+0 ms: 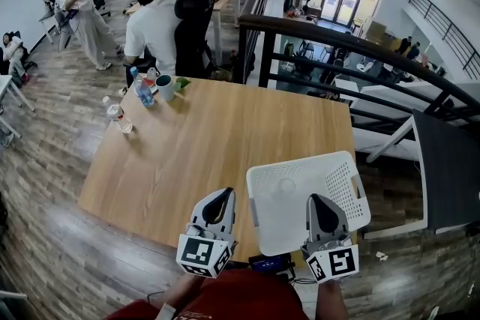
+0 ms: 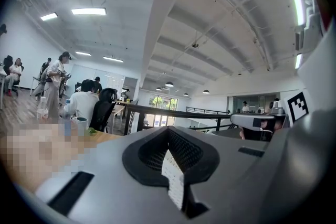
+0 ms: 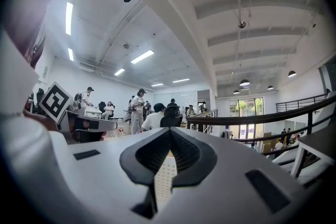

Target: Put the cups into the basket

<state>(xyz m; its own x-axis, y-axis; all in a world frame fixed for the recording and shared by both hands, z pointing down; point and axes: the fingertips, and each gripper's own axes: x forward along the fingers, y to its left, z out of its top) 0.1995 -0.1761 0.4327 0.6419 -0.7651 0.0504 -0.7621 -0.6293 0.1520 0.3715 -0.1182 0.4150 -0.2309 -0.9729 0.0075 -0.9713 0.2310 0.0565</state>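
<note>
Left hand-held gripper (image 1: 223, 194) and right hand-held gripper (image 1: 316, 200) clenched, empty. Cup (image 1: 165, 88) at bench (image 1: 225, 139) far-left corner, beside water bottle (image 1: 142, 91); reaching could knock bottle over.

Head view: overhead, steeply down, close on table (image 1: 202, 154) and basket (image 1: 289, 217). Left and right gripper views: low, level, along own jaws. All three share the seated person (image 1: 154, 26).
</note>
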